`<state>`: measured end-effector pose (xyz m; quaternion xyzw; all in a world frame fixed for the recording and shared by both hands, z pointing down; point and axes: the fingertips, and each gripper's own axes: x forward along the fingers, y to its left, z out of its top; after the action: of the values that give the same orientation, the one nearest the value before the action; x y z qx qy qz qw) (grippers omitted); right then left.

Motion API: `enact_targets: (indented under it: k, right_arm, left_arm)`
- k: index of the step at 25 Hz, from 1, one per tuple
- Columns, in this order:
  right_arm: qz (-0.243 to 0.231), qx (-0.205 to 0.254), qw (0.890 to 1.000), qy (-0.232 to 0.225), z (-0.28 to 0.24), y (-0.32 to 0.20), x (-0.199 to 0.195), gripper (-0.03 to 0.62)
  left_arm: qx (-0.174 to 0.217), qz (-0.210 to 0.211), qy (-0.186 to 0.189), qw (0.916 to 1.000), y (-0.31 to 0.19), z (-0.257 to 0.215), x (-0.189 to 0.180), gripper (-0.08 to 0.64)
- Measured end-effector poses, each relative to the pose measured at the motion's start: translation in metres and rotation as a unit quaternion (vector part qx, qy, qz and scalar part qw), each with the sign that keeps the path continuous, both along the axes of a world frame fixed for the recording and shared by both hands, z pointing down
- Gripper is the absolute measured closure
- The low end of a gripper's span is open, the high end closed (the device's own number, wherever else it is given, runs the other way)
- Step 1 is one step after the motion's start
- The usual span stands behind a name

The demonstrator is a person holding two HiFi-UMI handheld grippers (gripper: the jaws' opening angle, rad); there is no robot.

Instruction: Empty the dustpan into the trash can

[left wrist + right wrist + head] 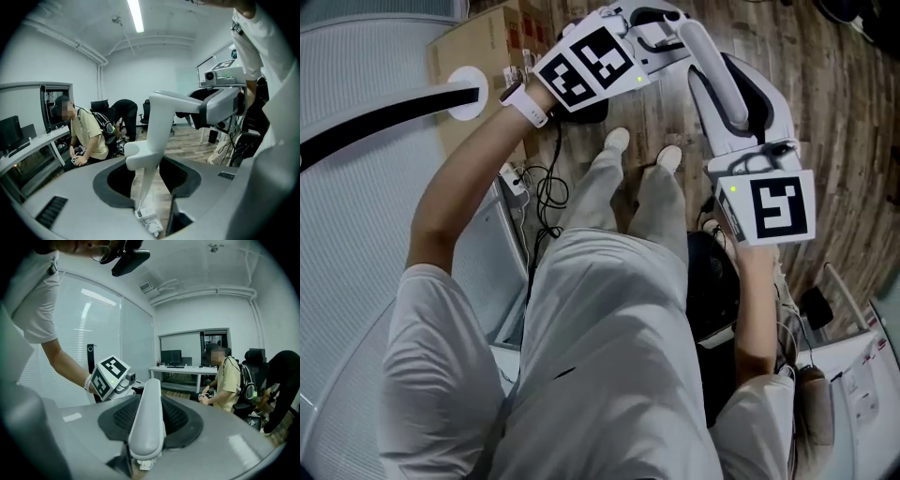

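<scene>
Dustpan handle (712, 84), left fingers (112, 180) clamped on one end, right fingers (183, 420) clamped on the other

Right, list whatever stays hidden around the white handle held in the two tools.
- Far end of the white handle: head view, behind the marker cube of the right tool; no pan shows anywhere.
- Dark object beside the person's leg: head view, overlapped by leg and arm; trash can or not, unclear.
- Small white items under the left tool: left gripper view, mostly blocked by its grey body, too small to name.
</scene>
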<state>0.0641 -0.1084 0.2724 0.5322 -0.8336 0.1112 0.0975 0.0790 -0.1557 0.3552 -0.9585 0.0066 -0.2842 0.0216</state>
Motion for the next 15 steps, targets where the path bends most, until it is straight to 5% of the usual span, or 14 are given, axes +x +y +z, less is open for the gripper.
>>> enact_targets:
  k: [15]
  right_arm:
    - [-0.101, 0.064, 0.993, -0.019, -0.107, 0.011, -0.019, 0.462]
  left_arm:
    - [0.051, -0.083, -0.007, 0.9952, 0.005, -0.106, -0.028, 0.400]
